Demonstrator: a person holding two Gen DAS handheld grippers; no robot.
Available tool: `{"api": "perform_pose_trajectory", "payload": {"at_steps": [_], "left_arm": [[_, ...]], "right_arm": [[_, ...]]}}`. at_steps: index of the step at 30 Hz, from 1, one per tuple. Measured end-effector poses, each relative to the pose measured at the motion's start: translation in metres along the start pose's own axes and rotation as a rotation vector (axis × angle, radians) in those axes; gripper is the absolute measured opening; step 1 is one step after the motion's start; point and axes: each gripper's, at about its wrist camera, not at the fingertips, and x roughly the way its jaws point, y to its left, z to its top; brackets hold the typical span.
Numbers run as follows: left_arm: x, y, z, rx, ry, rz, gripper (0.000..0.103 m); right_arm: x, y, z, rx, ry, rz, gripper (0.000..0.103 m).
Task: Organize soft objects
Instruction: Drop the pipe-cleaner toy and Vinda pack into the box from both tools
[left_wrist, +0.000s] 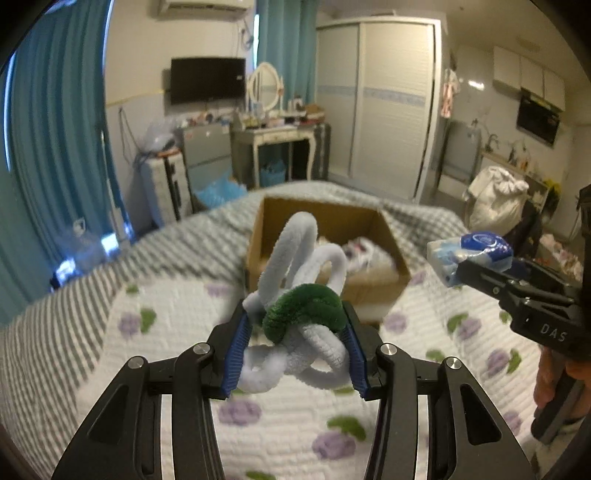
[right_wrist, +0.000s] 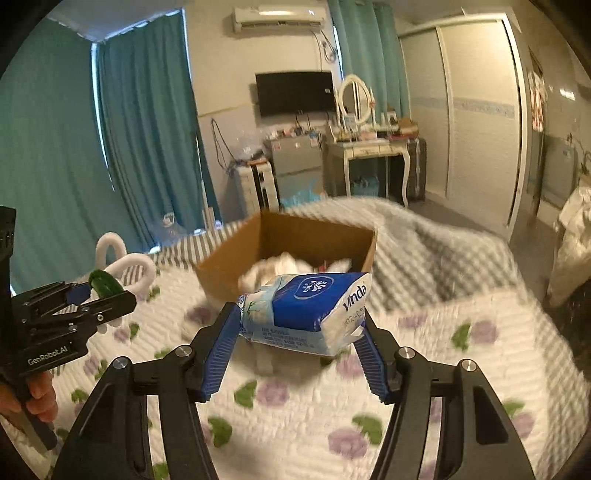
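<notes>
Left gripper: jaws clamp fuzzy loops
Right gripper: jaws clamp tissue pack
Box: on bed; ahead of both

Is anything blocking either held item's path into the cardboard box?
Nothing visible. The open cardboard box lies ahead of both tongs; tissue pack and fuzzy loops are held above the bedspread.

Dim indoor light, motion blur on bedding, fisheye-warped edges.
</notes>
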Motion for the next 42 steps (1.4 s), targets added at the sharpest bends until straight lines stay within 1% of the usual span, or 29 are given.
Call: {"api": "perform_pose_trajectory", "payload": {"at_steps": [3,5,8,10,13,15,17,19,20,21,22,23,24,25,27,29,33,36,37,38,42], "left_arm": [[0.008,0.001,0.023,0.022,-0.024,-0.003,0.046],[0.022,0.0,0.038,0.038,-0.027,-0.004,0.046],[0.05,-0.005,0.054,0.064,-0.026,0.012,0.046],[0.071,-0.006,0.061,0.076,-0.016,0.007,0.046],[0.109,-0.008,0.067,0.105,0.015,0.014,0.046],[0.128,-0.009,0.066,0.13,0.028,0.026,0.046],[0.147,-0.009,0.064,0.156,0.037,0.036,0.046],[0.163,-0.01,0.061,0.158,0.05,0.026,0.046],[0.169,-0.01,0.06,0.156,0.055,0.003,0.047],[0.172,-0.01,0.059,0.157,0.057,-0.016,0.05],[0.177,-0.011,0.058,0.158,0.063,-0.026,0.05],[0.179,-0.012,0.059,0.153,0.069,-0.013,0.059],[0.18,-0.012,0.059,0.142,0.07,0.01,0.077],[0.18,-0.012,0.059,0.127,0.064,0.025,0.082],[0.174,-0.011,0.058,0.103,0.05,0.04,0.084],[0.164,-0.01,0.06,0.089,0.057,0.056,0.084],[0.127,-0.009,0.068,0.105,0.017,0.093,0.084],[0.081,-0.007,0.074,0.121,-0.045,0.12,0.084],[0.057,-0.007,0.076,0.123,-0.075,0.128,0.084],[0.043,-0.007,0.079,0.119,-0.097,0.134,0.084],[-0.021,-0.002,0.084,0.103,-0.168,0.111,0.084]], "right_arm": [[0.005,0.001,0.03,-0.019,-0.033,0.007,0.061],[0.015,0.002,0.049,-0.038,-0.054,-0.002,0.061],[0.039,0.004,0.074,-0.06,-0.078,-0.014,0.061],[0.064,0.003,0.086,-0.064,-0.075,-0.026,0.061],[0.107,-0.007,0.095,-0.035,-0.048,-0.034,0.061],[0.136,-0.017,0.094,-0.013,-0.021,-0.038,0.061],[0.158,-0.023,0.091,-0.004,-0.002,-0.048,0.06],[0.179,-0.033,0.085,0.018,0.025,-0.04,0.06],[0.187,-0.038,0.082,0.034,0.033,-0.032,0.06],[0.194,-0.043,0.08,0.051,0.038,-0.03,0.06],[0.198,-0.047,0.08,0.057,0.04,-0.029,0.061],[0.201,-0.05,0.079,0.061,0.042,-0.026,0.065],[0.202,-0.052,0.078,0.061,0.044,-0.02,0.073],[0.2,-0.053,0.078,0.063,0.038,-0.022,0.075],[0.194,-0.056,0.08,0.069,0.024,-0.035,0.08],[0.18,-0.054,0.082,0.078,0.013,-0.032,0.081],[0.138,-0.052,0.093,0.071,-0.021,-0.047,0.081],[0.095,-0.042,0.105,0.041,-0.046,-0.065,0.081],[0.083,-0.039,0.108,0.034,-0.054,-0.065,0.081],[0.07,-0.034,0.111,0.026,-0.062,-0.064,0.082],[0.012,-0.008,0.118,-0.026,-0.078,-0.079,0.082]]}}
